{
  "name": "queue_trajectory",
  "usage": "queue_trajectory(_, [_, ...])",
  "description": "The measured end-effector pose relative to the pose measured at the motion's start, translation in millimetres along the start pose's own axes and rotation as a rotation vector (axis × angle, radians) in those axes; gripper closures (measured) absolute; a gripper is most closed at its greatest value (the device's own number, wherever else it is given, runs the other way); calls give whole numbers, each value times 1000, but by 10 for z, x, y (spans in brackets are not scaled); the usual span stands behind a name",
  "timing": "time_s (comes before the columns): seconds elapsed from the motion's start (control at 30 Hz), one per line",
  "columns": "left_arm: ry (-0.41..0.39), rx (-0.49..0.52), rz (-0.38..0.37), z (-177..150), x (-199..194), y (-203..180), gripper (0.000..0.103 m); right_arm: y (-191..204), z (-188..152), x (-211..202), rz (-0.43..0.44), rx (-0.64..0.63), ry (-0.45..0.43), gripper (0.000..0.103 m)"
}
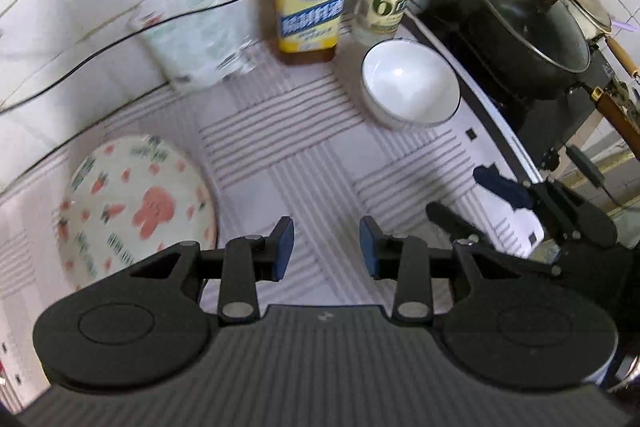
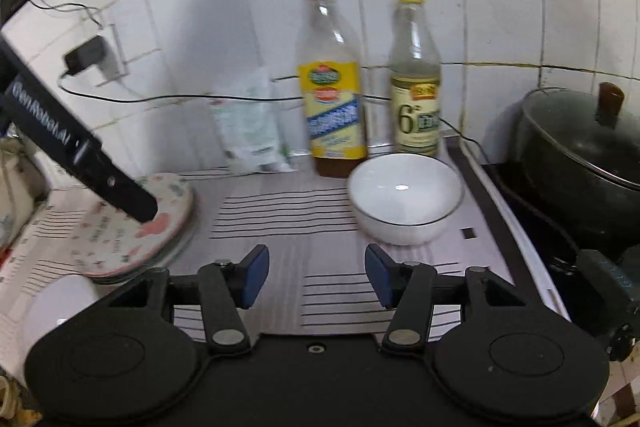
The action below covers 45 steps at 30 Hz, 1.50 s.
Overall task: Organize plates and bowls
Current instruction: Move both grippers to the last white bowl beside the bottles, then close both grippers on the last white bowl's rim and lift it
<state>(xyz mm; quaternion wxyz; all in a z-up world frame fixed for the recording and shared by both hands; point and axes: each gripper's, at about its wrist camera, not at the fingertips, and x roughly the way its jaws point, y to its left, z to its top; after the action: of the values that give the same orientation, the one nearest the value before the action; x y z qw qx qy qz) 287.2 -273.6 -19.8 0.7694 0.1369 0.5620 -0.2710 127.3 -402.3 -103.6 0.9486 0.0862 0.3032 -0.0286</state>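
A white bowl with a dark rim stands on the striped counter mat in front of two bottles; it also shows in the right wrist view. A patterned plate with pink figures lies at the left on the mat, on top of at least one other plate in the right wrist view. My left gripper is open and empty above the mat, between plate and bowl. My right gripper is open and empty, a little short of the bowl. The right gripper also shows in the left wrist view.
A yellow-labelled bottle and a clear vinegar bottle stand by the tiled wall. A plastic bag leans on the wall. A black lidded pot sits on the stove at right. A cable runs along the wall.
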Motion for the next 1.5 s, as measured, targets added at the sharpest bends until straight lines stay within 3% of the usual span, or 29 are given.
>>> queue_trajectory(0.33, [-44, 51, -22, 362, 497, -201, 58, -272, -28, 356, -88, 60, 4, 34])
queue_trajectory(0.67, [-87, 17, -91, 733, 813, -283, 48, -418, -30, 738, -126, 146, -16, 29])
queue_trajectory(0.8, [-93, 2, -132, 831, 981, -270, 47, -394, -27, 874, -132, 146, -28, 12])
queue_trajectory(1.0, [-90, 23, -110, 908, 1241, -311, 47, -360, 4, 1006, -151, 119, -18, 10])
queue_trajectory(1.17, [-93, 38, -88, 967, 1427, -326, 51, -414, 8, 1130, -170, 119, -4, 10])
queue_trajectory(1.3, [-74, 36, -102, 980, 1524, -335, 65, -427, 21, 1207, -172, 107, 4, 9])
queue_trajectory(1.5, [-80, 77, -62, 992, 1628, -431, 79, -429, 4, 1295, -170, 98, 1, 9])
